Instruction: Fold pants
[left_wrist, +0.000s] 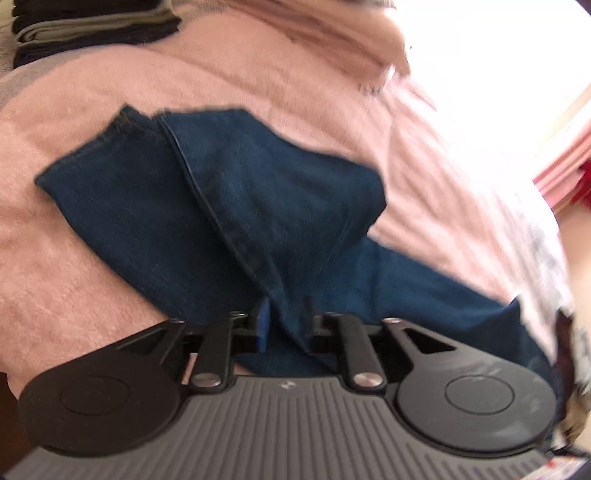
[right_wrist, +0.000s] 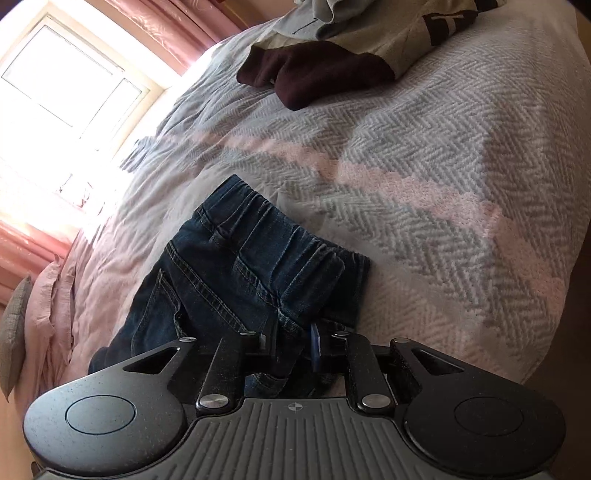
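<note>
Dark blue jeans (left_wrist: 221, 206) lie on the pink bedspread (left_wrist: 92, 258), the legs doubled over each other and running away from the left wrist camera. My left gripper (left_wrist: 286, 323) sits low over the near end of the legs. A ridge of denim runs between its fingers, which stand slightly apart and do not visibly press on it. In the right wrist view the elastic waistband and back pockets of the jeans (right_wrist: 266, 254) face up. My right gripper (right_wrist: 293, 339) is shut on a bunched fold of denim near the seat seam.
A stack of folded dark and grey clothes (left_wrist: 92, 29) sits at the far left of the bed. A maroon garment (right_wrist: 314, 74) and grey clothing (right_wrist: 369, 22) lie further up the herringbone blanket (right_wrist: 443, 192). A bright window (right_wrist: 66, 85) and pink curtains are on the left.
</note>
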